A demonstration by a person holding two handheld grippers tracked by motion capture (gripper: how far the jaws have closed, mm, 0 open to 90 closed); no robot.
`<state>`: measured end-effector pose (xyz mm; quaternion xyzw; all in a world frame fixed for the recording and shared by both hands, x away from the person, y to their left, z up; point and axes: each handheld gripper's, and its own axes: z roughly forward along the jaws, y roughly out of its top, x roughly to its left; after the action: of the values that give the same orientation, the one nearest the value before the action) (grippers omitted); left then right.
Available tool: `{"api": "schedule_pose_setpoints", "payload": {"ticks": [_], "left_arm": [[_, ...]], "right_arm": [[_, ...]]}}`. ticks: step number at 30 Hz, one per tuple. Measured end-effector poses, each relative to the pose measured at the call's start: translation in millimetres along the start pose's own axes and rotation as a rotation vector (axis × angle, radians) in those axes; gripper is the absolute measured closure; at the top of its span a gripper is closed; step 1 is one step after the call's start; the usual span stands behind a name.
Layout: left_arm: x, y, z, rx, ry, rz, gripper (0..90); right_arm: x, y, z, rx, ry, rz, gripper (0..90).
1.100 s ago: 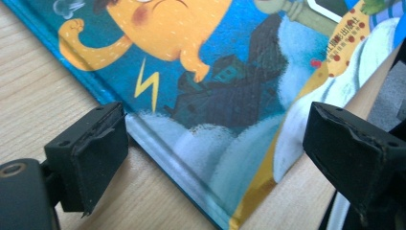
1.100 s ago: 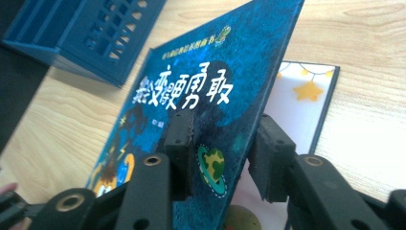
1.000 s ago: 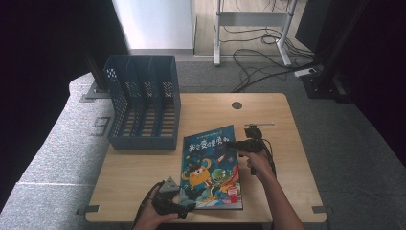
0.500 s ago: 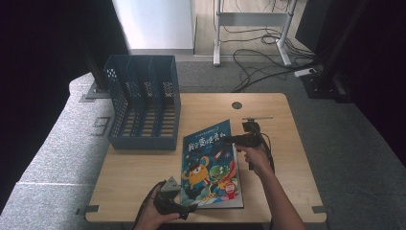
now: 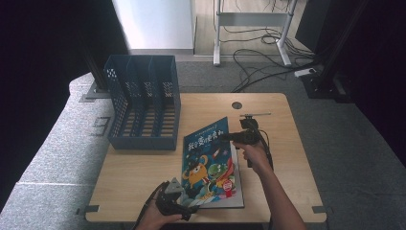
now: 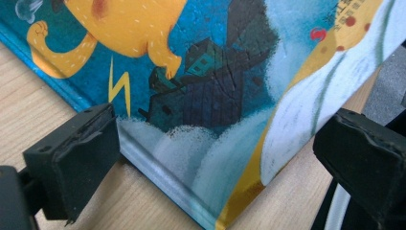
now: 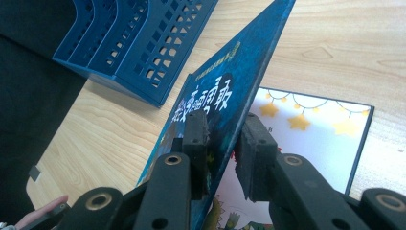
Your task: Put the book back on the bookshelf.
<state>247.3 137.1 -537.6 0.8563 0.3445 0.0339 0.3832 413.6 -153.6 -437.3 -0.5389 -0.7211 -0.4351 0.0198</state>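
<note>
The right gripper (image 7: 222, 143) is clamped on the picture book's (image 5: 210, 165) raised front cover at mid-table; it looks stiff, thin and glossy (likely slippery), so grip near the edge. The left gripper (image 6: 215, 158), jaws apart, brackets the near corner.

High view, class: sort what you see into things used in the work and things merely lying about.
In use:
picture book
right claw, gripping its raised cover
left claw, open at its corner

Lying about:
blue file rack
cables on the floor
</note>
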Motion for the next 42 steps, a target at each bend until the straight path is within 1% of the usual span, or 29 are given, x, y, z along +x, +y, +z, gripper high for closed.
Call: {"api": "schedule_pose_setpoints", "payload": {"ticks": [2,5,10,17,19,22,24,27,32,35,36,39,40,42], "left_arm": [[1.4,0.2,-0.3,-0.001,-0.007,-0.003,1.8],[2.6,-0.1,-0.2,-0.001,-0.007,-0.009,1.5],[5.0,-0.2,0.9,0.002,-0.014,-0.017,1.1],[10.6,3.1,2.7,0.020,-0.028,-0.027,0.0],[13.2,4.2,4.1,0.026,-0.024,-0.029,0.0],[17.2,6.5,5.7,0.029,-0.037,-0.044,0.0],[19.5,8.5,6.9,0.036,-0.042,-0.054,0.0],[22.8,12.1,9.0,0.040,-0.041,-0.057,0.0],[26.6,19.9,14.0,0.055,-0.048,-0.056,0.0],[28.5,25.0,16.9,0.061,-0.044,-0.051,0.0],[28.5,25.0,16.9,0.061,-0.044,-0.051,0.0],[29.7,28.9,18.8,0.071,-0.033,-0.046,0.0],[30.4,30.2,19.6,0.076,-0.033,-0.052,0.0],[32.1,32.2,21.6,0.081,-0.035,-0.061,0.0]], "right_arm": [[4.4,3.0,-0.3,0.005,-0.007,-0.012,74.4],[10.8,6.7,-0.6,0.012,-0.025,-0.026,74.4],[18.7,11.1,-0.4,0.018,-0.038,-0.050,74.5],[21.9,15.8,0.8,0.021,-0.039,-0.056,75.1],[24.4,18.3,0.1,0.017,-0.042,-0.067,75.3],[26.3,20.4,-0.5,0.011,-0.048,-0.077,75.3],[27.8,23.0,-1.4,0.001,-0.061,-0.091,75.3],[28.5,24.5,-3.0,-0.007,-0.069,-0.094,75.3],[31.5,28.3,-9.2,-0.032,-0.085,-0.112,75.5],[35.7,30.6,-15.3,-0.055,-0.098,-0.138,75.6],[35.7,30.6,-15.3,-0.055,-0.098,-0.138,75.6],[38.5,30.3,-20.3,-0.083,-0.104,-0.158,75.7],[40.6,29.6,-23.6,-0.106,-0.109,-0.174,75.9],[41.8,29.2,-25.1,-0.117,-0.109,-0.180,76.0]]}}
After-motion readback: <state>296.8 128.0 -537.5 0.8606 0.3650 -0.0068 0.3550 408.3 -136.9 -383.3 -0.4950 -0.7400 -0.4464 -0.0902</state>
